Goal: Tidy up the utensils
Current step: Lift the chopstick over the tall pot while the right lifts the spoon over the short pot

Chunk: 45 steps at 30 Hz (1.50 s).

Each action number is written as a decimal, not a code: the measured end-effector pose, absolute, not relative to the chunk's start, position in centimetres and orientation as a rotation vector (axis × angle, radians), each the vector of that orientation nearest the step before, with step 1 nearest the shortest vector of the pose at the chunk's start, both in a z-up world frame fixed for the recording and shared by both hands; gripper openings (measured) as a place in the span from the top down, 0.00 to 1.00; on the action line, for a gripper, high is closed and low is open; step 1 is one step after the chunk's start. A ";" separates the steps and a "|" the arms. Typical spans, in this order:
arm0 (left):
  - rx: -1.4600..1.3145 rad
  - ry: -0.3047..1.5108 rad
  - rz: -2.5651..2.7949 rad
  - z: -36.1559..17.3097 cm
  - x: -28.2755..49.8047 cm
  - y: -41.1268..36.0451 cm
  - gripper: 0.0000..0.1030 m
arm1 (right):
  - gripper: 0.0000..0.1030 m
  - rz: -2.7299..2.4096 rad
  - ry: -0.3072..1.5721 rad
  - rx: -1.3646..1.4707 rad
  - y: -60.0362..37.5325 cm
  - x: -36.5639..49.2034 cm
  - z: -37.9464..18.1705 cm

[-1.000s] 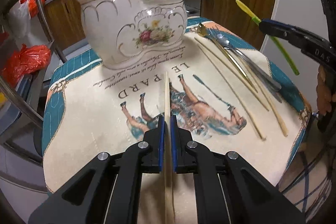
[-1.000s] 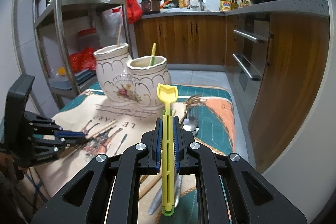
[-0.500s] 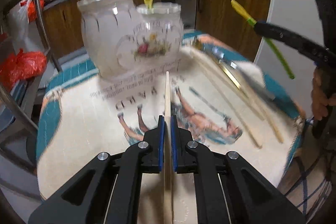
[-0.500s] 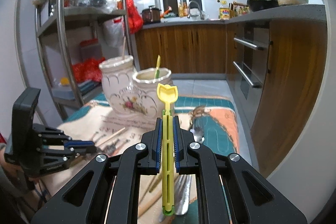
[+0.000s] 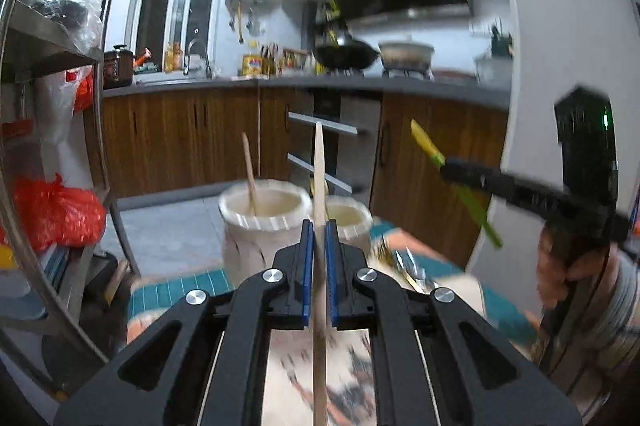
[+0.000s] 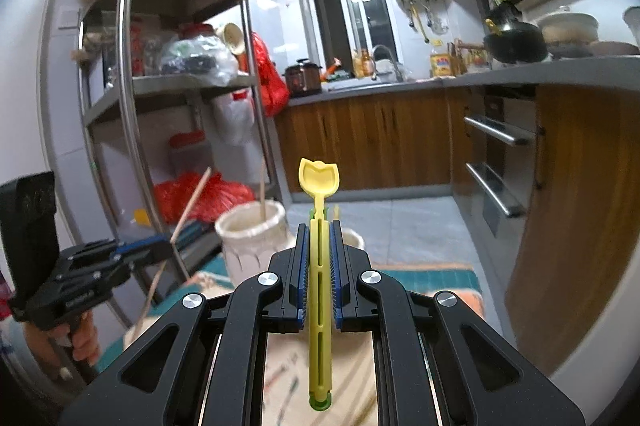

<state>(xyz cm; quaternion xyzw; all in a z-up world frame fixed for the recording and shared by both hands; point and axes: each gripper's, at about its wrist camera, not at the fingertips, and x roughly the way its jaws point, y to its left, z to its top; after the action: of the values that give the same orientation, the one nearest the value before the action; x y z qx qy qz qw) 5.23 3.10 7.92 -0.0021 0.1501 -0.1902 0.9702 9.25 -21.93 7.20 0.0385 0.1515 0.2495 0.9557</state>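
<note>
Your left gripper (image 5: 316, 258) clamps a chopstick (image 5: 319, 186) upright; the holder (image 5: 264, 202) sits below, slightly left. Your right gripper (image 6: 320, 258) clamps the spoon (image 6: 319, 186).

The 2-compartment holder (image 5: 264, 226) stands on the cloth (image 5: 176, 292), ahead of both grippers. 1 stick (image 5: 250, 174) stands in its left compartment. Loose utensils (image 5: 408, 266) lie on the cloth right of the holder. The shelf rack (image 6: 132, 98) stands left, the cabinets (image 6: 368, 142) behind.
</note>
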 end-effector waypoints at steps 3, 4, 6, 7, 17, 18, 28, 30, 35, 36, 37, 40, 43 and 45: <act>-0.053 0.260 -0.400 9.7 7.1 3.7 0.94 | 0.90 0.527 0.283 0.103 -21.0 11.0 7.9; -0.068 0.253 -0.404 10.2 7.8 3.9 0.94 | 0.90 0.534 0.278 0.116 -20.7 11.6 8.1; -0.092 0.236 -0.414 11.0 9.5 4.0 0.94 | 0.90 0.545 0.271 0.145 -20.4 12.7 8.1; -0.097 0.228 -0.413 11.3 10.3 4.0 0.94 | 0.90 0.560 0.270 0.171 -20.3 13.6 8.1; -0.050 0.265 -0.383 11.1 13.4 2.5 1.00 | 0.90 0.543 0.331 0.228 -19.4 17.9 6.8; -0.037 0.277 -0.387 10.6 13.1 2.4 1.00 | 0.90 0.536 0.330 0.217 -19.6 17.6 6.6; 0.155 0.621 -0.577 1.6 11.1 -3.0 0.99 | 0.90 0.480 0.340 0.242 -22.3 15.7 5.8; 0.222 0.703 -0.595 -0.3 11.6 -4.6 0.99 | 0.90 0.479 0.341 0.245 -22.6 15.5 5.7; 0.281 0.788 -0.634 -2.3 12.5 -6.5 0.76 | 0.90 0.485 0.346 0.251 -22.9 15.0 5.6; 0.299 0.790 -0.629 -2.5 12.5 -7.0 0.69 | 0.90 0.488 0.347 0.255 -23.0 15.0 5.6; 0.309 0.787 -0.628 -2.6 12.5 -7.3 0.69 | 0.90 0.490 0.347 0.258 -23.1 14.9 5.6; 0.324 0.812 -0.630 -3.2 13.0 -7.9 0.69 | 0.90 0.492 0.349 0.259 -23.3 14.7 5.5; 0.336 0.833 -0.617 -3.6 13.9 -8.3 0.73 | 0.90 0.492 0.348 0.257 -23.3 14.6 5.5; 0.341 0.845 -0.624 -3.9 14.3 -9.0 0.91 | 0.90 0.492 0.349 0.258 -23.3 14.6 5.5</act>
<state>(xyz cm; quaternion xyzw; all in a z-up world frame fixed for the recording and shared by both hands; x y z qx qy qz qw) 14.34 -9.04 -3.86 0.1619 0.4016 -0.2963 0.8513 14.63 -23.31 5.52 0.1269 0.1712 0.2416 0.9467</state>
